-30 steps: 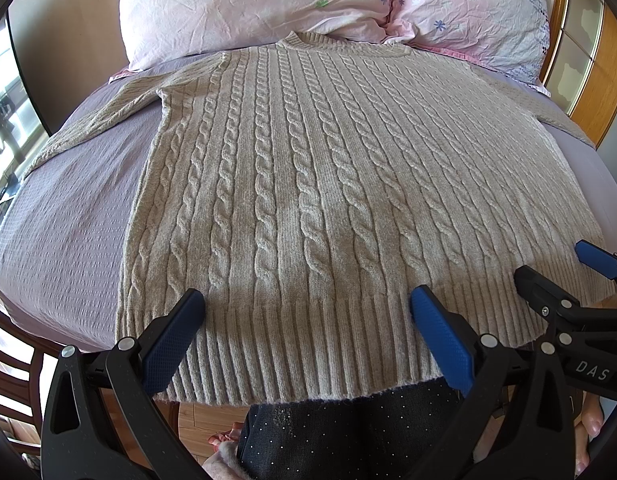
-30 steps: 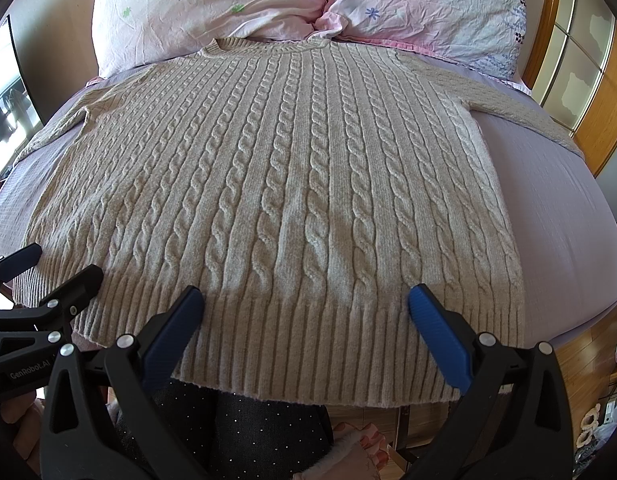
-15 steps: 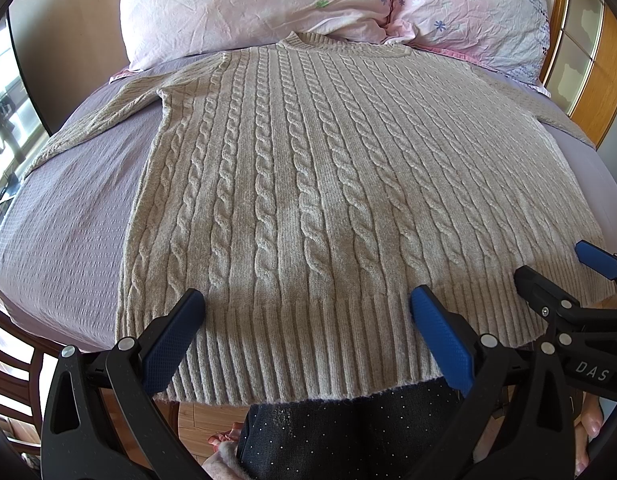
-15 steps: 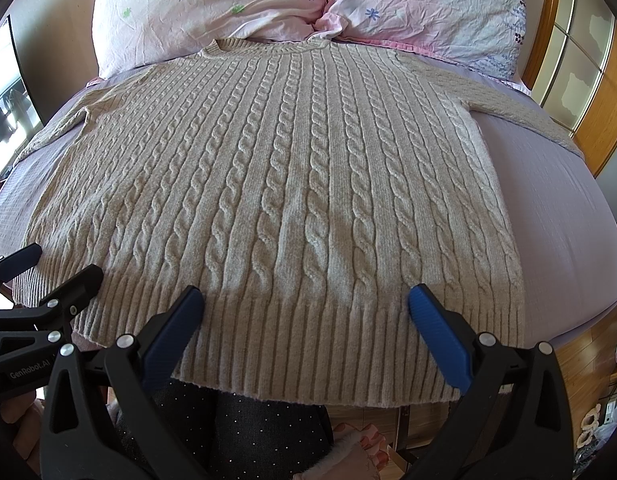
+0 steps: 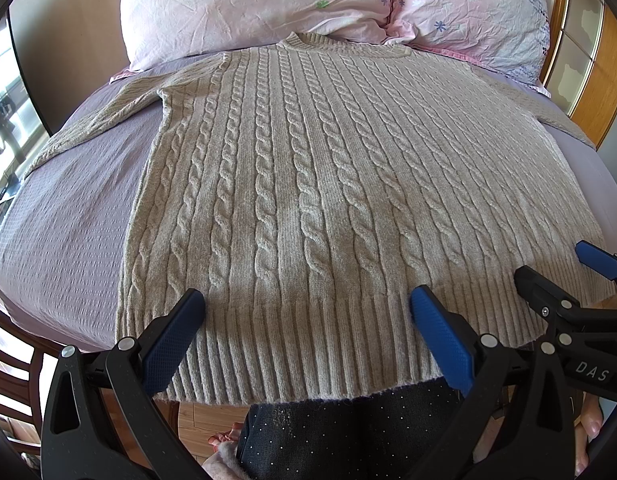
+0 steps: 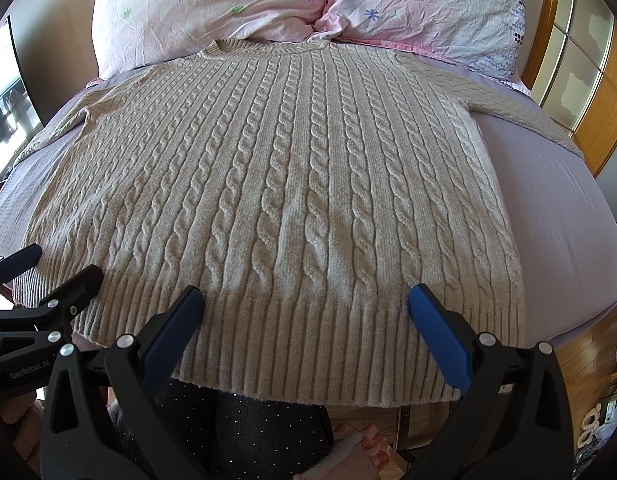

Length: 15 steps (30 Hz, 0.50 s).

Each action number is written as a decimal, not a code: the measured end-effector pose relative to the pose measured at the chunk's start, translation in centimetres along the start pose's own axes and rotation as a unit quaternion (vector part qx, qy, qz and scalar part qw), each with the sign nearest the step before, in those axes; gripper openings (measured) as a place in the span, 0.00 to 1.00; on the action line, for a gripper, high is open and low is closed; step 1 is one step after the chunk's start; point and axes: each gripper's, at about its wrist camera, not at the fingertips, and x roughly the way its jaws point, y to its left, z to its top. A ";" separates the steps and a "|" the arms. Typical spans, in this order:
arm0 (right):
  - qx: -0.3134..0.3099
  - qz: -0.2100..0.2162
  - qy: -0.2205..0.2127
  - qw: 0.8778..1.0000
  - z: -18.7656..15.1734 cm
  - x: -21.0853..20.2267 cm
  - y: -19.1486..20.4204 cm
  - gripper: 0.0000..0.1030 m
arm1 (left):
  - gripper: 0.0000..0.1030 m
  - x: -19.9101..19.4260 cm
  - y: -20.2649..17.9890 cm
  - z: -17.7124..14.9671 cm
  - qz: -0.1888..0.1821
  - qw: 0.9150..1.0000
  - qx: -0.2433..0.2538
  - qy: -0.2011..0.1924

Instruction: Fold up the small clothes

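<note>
A beige cable-knit sweater lies flat and face up on the bed, collar at the pillows, ribbed hem at the near edge; it also shows in the right wrist view. Both sleeves spread out sideways. My left gripper is open and empty, hovering over the left half of the hem. My right gripper is open and empty over the right half of the hem. The right gripper also shows in the left wrist view, and the left gripper in the right wrist view.
A lilac sheet covers the bed. Two pink floral pillows stand at the head. A wooden headboard frame is at the right. The person's dark trousers and wood floor show below the hem.
</note>
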 end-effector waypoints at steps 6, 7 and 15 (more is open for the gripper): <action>0.000 0.000 0.000 1.000 0.0 0.0 0.0 0.98 | 0.99 0.0 0.0 0.0 0.000 1.000 0.000 0.000; 0.000 0.000 0.000 1.000 -0.1 0.0 0.1 0.98 | 0.99 0.0 0.0 0.0 0.000 1.000 0.000 0.000; -0.021 0.017 -0.022 0.999 -0.1 -0.1 -0.1 0.98 | 0.99 0.0 0.0 -0.1 0.000 1.000 0.001 -0.002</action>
